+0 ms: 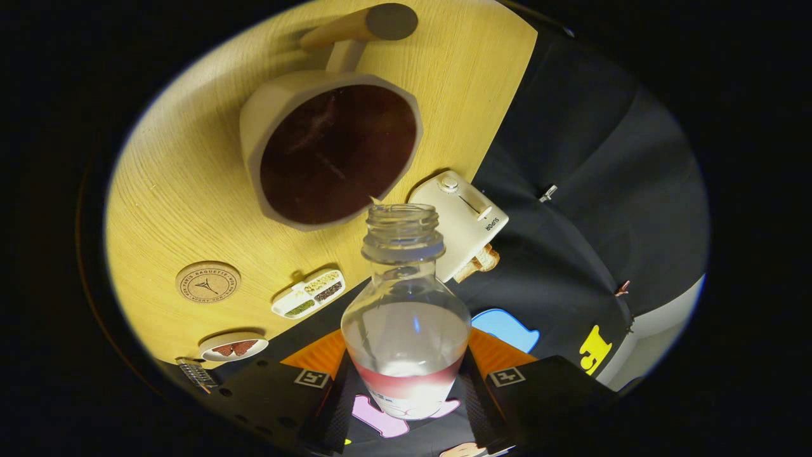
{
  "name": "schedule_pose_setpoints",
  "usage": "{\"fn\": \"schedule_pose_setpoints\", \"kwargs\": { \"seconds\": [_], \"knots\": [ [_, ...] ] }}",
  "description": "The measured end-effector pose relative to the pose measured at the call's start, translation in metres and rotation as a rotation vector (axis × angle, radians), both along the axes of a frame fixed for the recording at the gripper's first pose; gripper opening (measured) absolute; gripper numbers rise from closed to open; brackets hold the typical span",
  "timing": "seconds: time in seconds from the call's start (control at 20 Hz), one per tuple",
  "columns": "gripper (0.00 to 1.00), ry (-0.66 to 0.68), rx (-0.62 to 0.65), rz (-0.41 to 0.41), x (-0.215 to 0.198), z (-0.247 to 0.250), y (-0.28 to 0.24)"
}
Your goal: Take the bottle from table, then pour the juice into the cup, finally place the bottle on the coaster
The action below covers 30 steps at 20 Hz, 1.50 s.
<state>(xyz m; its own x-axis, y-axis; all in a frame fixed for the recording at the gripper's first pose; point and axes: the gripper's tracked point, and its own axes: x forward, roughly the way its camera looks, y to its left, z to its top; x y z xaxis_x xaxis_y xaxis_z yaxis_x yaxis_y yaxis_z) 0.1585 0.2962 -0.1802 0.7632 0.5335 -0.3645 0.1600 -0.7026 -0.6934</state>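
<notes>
My gripper is shut on a clear plastic bottle, both fingers pressing its sides near the base. The bottle has no cap and is tilted, its open mouth close to the rim of a white faceted cup that stands just beyond it. The cup holds dark juice and has a wooden handle. A band of reddish liquid shows low in the bottle, by the fingers. A round wooden coaster lies on the light wooden table, off to the left of the bottle.
A white toaster with bread in it stands to the right of the bottle's neck, at the table's edge. A white divided dish of seeds and a small plate with a brown piece lie between the coaster and the fingers.
</notes>
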Motion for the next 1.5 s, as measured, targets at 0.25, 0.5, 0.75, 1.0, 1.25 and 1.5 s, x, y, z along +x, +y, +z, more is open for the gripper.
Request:
{"fn": "schedule_pose_setpoints", "kwargs": {
  "seconds": [0.25, 0.5, 0.75, 1.0, 1.25, 1.5],
  "knots": [
    [0.75, -0.001, 0.007, -0.01, 0.004, 0.002, -0.011],
    [0.75, 0.057, 0.089, -0.064, 0.002, 0.001, -0.023],
    [0.75, 0.179, 0.27, -0.156, -0.011, 0.002, -0.03],
    [0.76, 0.373, 0.588, -0.318, -0.016, 0.003, -0.05],
    [0.76, 0.584, 0.961, -0.49, -0.007, 0.03, -0.069],
    [0.76, 0.736, 1.266, -0.624, 0.02, 0.058, -0.104]
  ]
}}
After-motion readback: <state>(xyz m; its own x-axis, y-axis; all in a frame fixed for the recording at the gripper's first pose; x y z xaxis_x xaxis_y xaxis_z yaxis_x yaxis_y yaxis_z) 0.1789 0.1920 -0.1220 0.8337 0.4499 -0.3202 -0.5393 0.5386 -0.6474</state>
